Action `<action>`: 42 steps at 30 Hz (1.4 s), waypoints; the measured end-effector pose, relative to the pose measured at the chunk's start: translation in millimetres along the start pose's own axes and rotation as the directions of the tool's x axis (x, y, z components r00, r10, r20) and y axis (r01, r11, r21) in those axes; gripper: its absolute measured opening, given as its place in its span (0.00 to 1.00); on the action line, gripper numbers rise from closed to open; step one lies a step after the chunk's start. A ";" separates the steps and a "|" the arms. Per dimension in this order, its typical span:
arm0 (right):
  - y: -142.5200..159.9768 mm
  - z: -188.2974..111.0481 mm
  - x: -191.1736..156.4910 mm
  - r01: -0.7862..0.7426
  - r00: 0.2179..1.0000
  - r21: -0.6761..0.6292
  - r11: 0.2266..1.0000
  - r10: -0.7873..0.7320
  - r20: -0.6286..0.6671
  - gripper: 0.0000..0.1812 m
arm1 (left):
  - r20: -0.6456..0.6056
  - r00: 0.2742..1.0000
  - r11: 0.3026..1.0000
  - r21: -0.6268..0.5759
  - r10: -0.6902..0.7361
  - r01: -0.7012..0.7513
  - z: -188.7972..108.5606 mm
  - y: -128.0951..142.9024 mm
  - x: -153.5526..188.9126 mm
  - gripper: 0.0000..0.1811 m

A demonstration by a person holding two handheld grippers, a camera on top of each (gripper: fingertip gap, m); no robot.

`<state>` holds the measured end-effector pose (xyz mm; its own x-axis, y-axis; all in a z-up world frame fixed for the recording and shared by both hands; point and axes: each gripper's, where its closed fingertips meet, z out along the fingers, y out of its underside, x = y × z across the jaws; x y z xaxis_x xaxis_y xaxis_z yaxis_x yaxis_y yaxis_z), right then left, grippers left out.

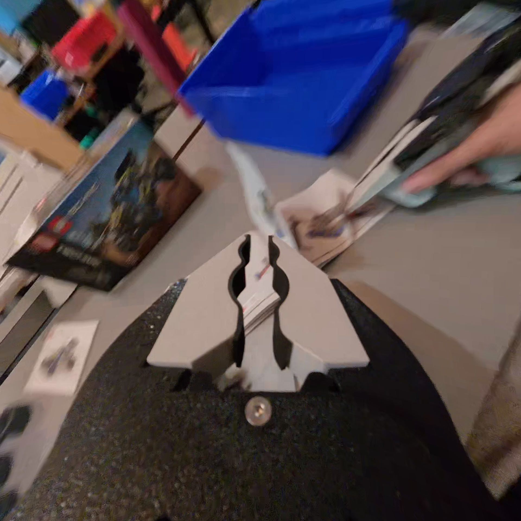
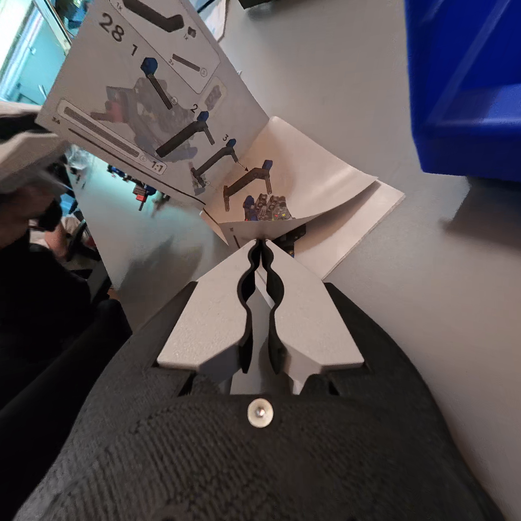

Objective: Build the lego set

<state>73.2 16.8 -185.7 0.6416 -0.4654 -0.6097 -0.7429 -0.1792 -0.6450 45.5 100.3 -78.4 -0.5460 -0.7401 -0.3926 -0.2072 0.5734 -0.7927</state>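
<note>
Paper booklet page pinched at R gripper tips.

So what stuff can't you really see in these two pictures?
- Lego box, left wrist view: blur smears its picture.
- Blue bin: its inside bottom is hidden by its own wall.
- Booklet, right wrist view: the lifted page covers the pages under it.
- Small pieces far back: too tiny to name.

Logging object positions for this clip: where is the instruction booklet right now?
The instruction booklet lies open on the grey table, left of the blue bin, one page pinched and lifted by the right gripper.
</note>
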 end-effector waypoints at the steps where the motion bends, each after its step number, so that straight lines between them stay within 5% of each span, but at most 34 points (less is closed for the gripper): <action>1: 0.4 0.5 0.0 0.005 1.000 -0.004 1.000 -0.005 -0.004 0.00 | -0.026 1.000 0.999 0.044 0.004 -0.002 5.7 -11.1 10.3 0.13; 4: 0.8 0.8 0.8 0.010 1.000 -0.007 1.000 -0.010 -0.015 0.00 | -0.072 0.996 0.997 -0.059 -0.061 0.057 47.0 5.3 21.2 0.45; 6: 1.8 1.7 1.1 0.023 0.999 -0.015 1.000 -0.024 -0.030 0.00 | -0.140 0.988 0.992 -0.119 -0.059 0.042 69.2 22.8 39.2 0.49; 7: 2.7 2.5 1.2 0.031 0.999 -0.023 0.999 -0.032 -0.035 0.00 | -0.138 0.990 0.989 -0.146 -0.029 0.009 76.5 32.0 43.3 0.47; 9: 4.5 3.7 1.2 0.039 0.998 -0.038 0.999 -0.040 -0.041 0.00 | -0.041 0.998 0.988 -0.143 0.049 -0.054 80.9 38.3 32.3 0.21; 11: 4.9 3.6 1.0 0.037 0.999 -0.040 0.999 -0.039 -0.035 0.00 | 0.037 0.998 0.995 -0.085 0.052 -0.048 74.9 31.1 16.9 0.13; 15: 4.7 3.4 1.1 0.030 0.999 -0.039 0.999 -0.031 -0.031 0.00 | 0.120 0.992 0.988 -0.151 0.047 -0.029 65.7 47.1 -12.3 0.11; 22: 5.2 3.6 1.4 0.043 0.998 -0.041 0.998 -0.045 -0.044 0.00 | 0.261 0.964 0.959 -0.281 0.055 0.021 40.8 86.2 -54.3 0.29; 29: 5.0 3.5 1.4 0.038 0.998 -0.040 0.998 -0.040 -0.040 0.00 | 0.406 0.912 0.994 -0.107 0.052 -0.009 -4.4 53.6 -81.0 0.28; 31: 5.0 3.4 1.3 0.034 0.999 -0.040 0.999 -0.036 -0.037 0.00 | 0.331 0.943 1.000 0.003 0.026 -0.029 -3.8 35.8 -63.3 0.22; 34: 5.0 3.4 1.4 0.033 0.999 -0.040 0.999 -0.035 -0.037 0.00 | 0.031 0.999 0.991 0.128 0.036 -0.039 16.2 19.6 -2.4 0.08; 36: 5.1 3.5 1.6 0.037 0.998 -0.041 0.998 -0.039 -0.042 0.00 | -0.088 0.991 0.993 0.080 0.097 -0.090 35.8 31.5 23.7 0.04; 42: 5.5 3.7 1.5 0.049 0.997 -0.043 0.998 -0.051 -0.051 0.00 | -0.177 0.930 0.940 -0.051 0.323 -0.336 80.2 66.0 45.1 0.04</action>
<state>70.8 18.4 -191.9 0.6682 -0.4988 -0.5520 -0.7181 -0.2386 -0.6537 72.3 76.6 -185.8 -0.7179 -0.4408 -0.5388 -0.0525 0.8061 -0.5895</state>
